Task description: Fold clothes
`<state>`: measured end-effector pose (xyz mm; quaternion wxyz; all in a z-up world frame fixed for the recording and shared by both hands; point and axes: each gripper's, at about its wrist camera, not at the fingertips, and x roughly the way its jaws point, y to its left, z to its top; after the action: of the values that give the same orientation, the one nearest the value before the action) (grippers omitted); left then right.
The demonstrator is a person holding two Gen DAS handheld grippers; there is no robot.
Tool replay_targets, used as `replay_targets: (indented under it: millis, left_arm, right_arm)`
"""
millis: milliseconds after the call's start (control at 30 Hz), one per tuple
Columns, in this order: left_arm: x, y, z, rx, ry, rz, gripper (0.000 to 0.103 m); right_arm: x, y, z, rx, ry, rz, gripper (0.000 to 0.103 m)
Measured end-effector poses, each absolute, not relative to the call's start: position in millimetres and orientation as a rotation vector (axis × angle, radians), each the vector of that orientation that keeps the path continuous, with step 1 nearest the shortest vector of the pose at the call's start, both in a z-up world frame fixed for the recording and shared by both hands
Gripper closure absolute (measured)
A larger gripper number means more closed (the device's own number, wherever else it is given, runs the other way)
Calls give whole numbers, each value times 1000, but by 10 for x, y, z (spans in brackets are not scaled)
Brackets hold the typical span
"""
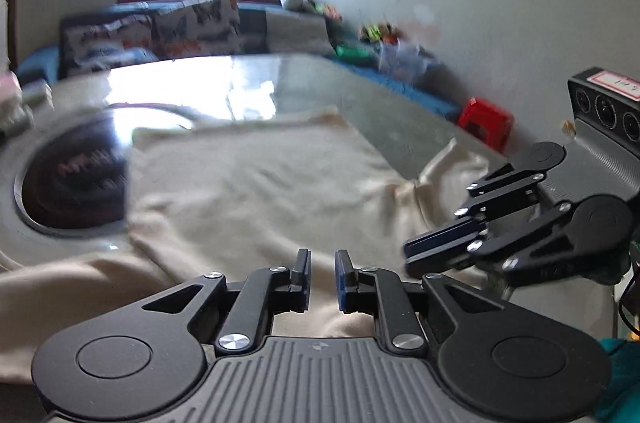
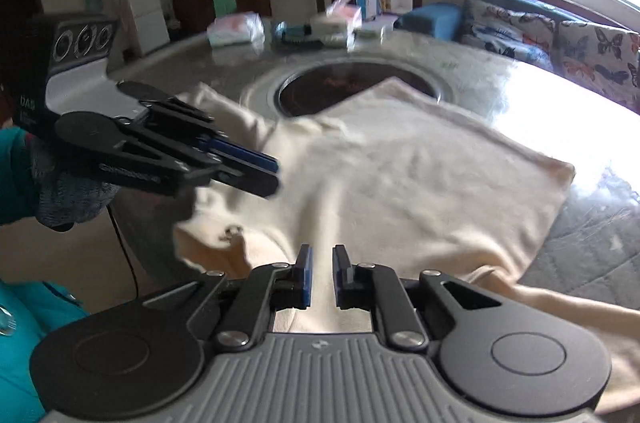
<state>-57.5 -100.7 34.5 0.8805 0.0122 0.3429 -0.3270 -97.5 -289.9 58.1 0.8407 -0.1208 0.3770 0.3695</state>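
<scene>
A cream garment (image 1: 256,191) lies spread on a round glass-topped table (image 1: 304,79), partly folded, with a sleeve bunched at the right. My left gripper (image 1: 322,277) hovers over its near edge with a small gap between the fingers and nothing in them. My right gripper (image 1: 416,255) comes in from the right, above the sleeve. In the right wrist view the right gripper (image 2: 321,273) is slightly open and empty over the garment (image 2: 400,175). The left gripper (image 2: 270,175) is at the left, above the garment's bunched part, its fingers close together.
A dark round recess (image 1: 76,179) sits in the table's middle, partly covered by the garment. Packets and boxes (image 2: 288,31) lie at the far table edge. A sofa with butterfly cushions (image 1: 172,23) and a red stool (image 1: 486,121) stand beyond.
</scene>
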Motion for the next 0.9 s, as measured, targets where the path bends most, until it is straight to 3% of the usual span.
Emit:
replay_targets:
  millis: [700,900]
  left_arm:
    - [-761,-996,186,68,741,-714,85]
    - [-739,-978,181,63,743,-716,83]
  right_arm:
    - [-637,-3424,394,-224,791,395,91]
    - [-701,-3584,535,-139,709,357,79]
